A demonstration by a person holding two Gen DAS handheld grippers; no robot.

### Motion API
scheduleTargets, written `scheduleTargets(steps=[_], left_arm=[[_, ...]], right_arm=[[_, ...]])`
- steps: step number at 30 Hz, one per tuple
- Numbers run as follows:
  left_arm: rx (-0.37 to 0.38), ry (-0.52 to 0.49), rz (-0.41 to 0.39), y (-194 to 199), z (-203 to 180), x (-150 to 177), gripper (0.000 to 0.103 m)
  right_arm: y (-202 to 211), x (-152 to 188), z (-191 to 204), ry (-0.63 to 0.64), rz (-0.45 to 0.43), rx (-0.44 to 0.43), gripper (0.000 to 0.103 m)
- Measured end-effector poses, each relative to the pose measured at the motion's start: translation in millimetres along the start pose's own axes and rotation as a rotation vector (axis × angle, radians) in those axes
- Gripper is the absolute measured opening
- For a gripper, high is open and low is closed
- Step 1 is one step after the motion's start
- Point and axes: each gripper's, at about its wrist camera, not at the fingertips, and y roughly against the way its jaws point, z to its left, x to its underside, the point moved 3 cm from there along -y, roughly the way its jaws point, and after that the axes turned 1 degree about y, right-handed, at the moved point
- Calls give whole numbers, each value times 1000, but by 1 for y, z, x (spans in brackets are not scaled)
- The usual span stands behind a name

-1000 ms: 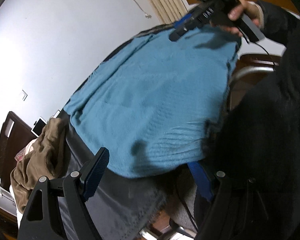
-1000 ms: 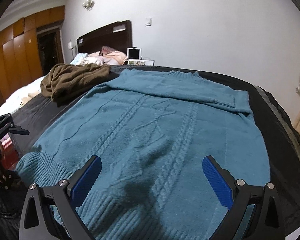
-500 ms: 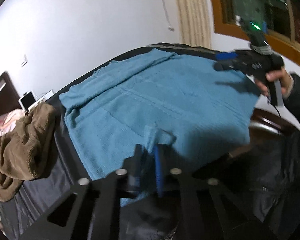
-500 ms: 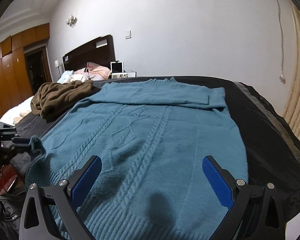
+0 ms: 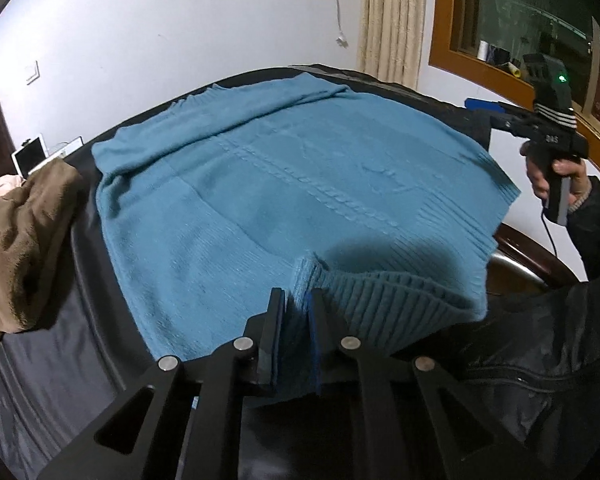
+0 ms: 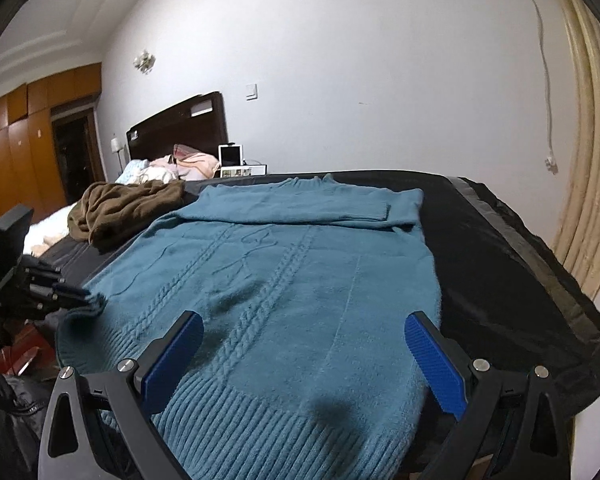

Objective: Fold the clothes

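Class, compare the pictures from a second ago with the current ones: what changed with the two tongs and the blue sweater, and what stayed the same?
The left tongs, open a second ago, closed on the sweater at a hem corner, which now stands bunched up off the bed. The right tongs shifted toward the other hem corner, jaws still wide open and holding nothing. The rest of the sweater stayed flat; the brown garment is unmoved.

- The left wrist camera sits low at the foot-side corner of the bed, close behind its own jaws, facing across the teal sweater toward the curtain and window.
- The right wrist camera hangs at the bed's foot edge, looking along the sweater toward the headboard and white wall.
- Both share the sweater, the brown blanket and the tablet; each sees the other gripper.
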Motion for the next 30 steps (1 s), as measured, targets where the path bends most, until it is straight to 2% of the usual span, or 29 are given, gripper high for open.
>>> scheduleTargets(steps=[2, 4, 6, 7, 10, 11, 12, 14, 18, 20, 22, 25, 28, 30], left_arm=[[29, 7, 5, 3, 0, 2, 19], [45, 17, 8, 5, 2, 4, 34], [34, 22, 15, 6, 4, 7, 66], [27, 21, 16, 6, 5, 8, 69], [32, 23, 22, 4, 4, 11, 70], [32, 14, 22, 5, 2, 11, 68], [32, 4, 21, 5, 0, 11, 55], [45, -29, 27, 4, -6, 10, 38], [17, -133, 35, 7, -22, 9, 18], [-11, -141, 27, 10, -23, 6, 12], [-39, -122, 9, 14, -19, 1, 11], [-86, -11, -68, 29, 4, -14, 10], [-93, 119, -152, 47, 33, -30, 10], [-92, 151, -182, 53, 42, -39, 10]], right_arm=[[-1, 0, 0, -3, -1, -3, 102], [-2, 0, 2, 5, -2, -10, 102], [-4, 0, 6, 18, 0, -13, 102], [-5, 1, 7, 23, 1, -13, 102], [-8, 2, 9, 28, 7, -12, 102], [-9, 2, 9, 28, 9, -12, 102], [-10, 2, 10, 27, 11, -11, 102], [-10, 3, 10, 25, 14, -8, 102], [-10, 2, 8, 17, 10, -3, 102], [-9, 2, 7, 13, 6, -2, 102], [-7, 3, 6, 10, 1, 1, 102], [-6, 2, 3, -1, -6, 4, 102], [-3, 1, 0, -6, -17, 0, 102], [1, 0, 1, 0, -29, -6, 102]])
